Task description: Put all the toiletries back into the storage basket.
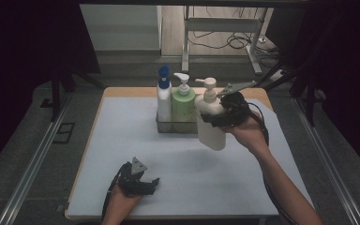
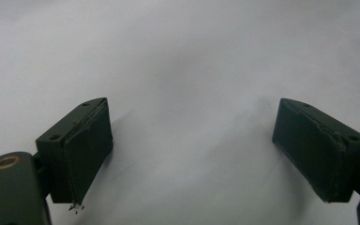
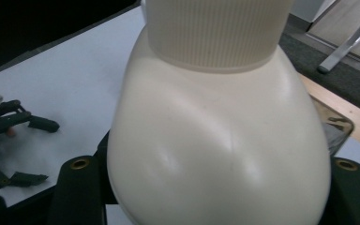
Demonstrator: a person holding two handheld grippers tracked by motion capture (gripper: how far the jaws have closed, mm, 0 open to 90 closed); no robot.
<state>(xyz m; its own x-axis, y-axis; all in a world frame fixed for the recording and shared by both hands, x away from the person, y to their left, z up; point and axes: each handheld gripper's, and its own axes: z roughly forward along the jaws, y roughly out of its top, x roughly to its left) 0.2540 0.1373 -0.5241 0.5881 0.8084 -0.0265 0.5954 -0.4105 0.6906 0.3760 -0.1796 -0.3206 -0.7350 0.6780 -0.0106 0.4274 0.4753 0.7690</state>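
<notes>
While the right gripper (image 1: 215, 118) clamps the cream bottle (image 1: 211, 123) above the mat (image 1: 122, 140), the left gripper (image 1: 155, 183) rests open.

Between the right jaws, the cream bottle sits pinched at its shoulder, clear of the mat and tilted, its base swung toward the person; in the right gripper view its body (image 3: 220, 154) bulges out past both jaws and its ribbed collar rises beyond them. Just beyond those jaws stands the rack (image 1: 178, 126), holding the green bottle (image 1: 183, 104) and the blue-capped bottle (image 1: 164, 98) side by side. Well apart from them, the left jaws stand wide with nothing between them, bare mat (image 2: 192, 93) beyond their tips.
</notes>
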